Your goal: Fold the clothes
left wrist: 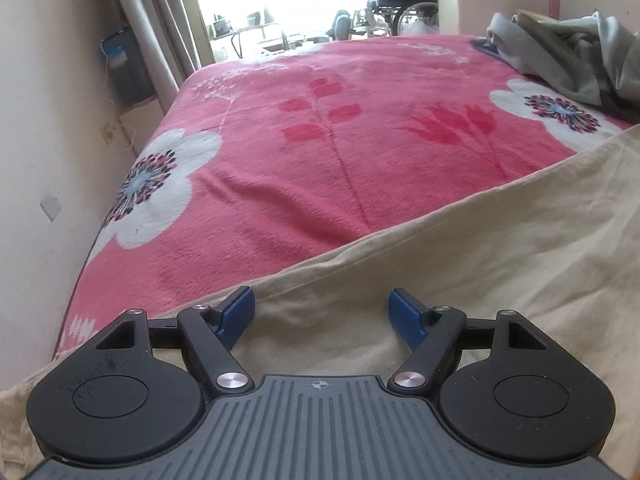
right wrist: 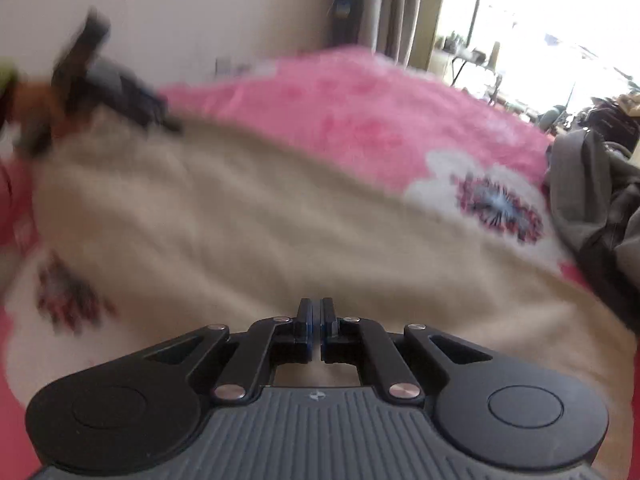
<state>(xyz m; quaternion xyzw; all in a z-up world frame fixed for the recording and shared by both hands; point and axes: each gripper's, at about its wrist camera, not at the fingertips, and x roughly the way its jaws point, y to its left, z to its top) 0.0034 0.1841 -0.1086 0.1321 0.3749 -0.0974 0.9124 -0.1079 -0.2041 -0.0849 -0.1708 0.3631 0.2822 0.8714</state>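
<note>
Blur smears right view; right gripper (right wrist: 316, 316) jaws pressed together over beige cloth (right wrist: 248, 216), grasp unclear; left gripper (left wrist: 321, 309) spread wide, empty.

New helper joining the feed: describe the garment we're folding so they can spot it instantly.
Find the pink floral blanket covering the bed. The beige garment lies spread across its near end, under both grippers. Unlike the crumpled grey clothes pile at the far corner, it is pale, plain and flat.

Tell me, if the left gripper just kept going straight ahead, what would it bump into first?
Probably the beige cloth garment lying just ahead of the open left gripper; past its edge comes the pink flowered fleece blanket. Depth is hard to judge.
</note>
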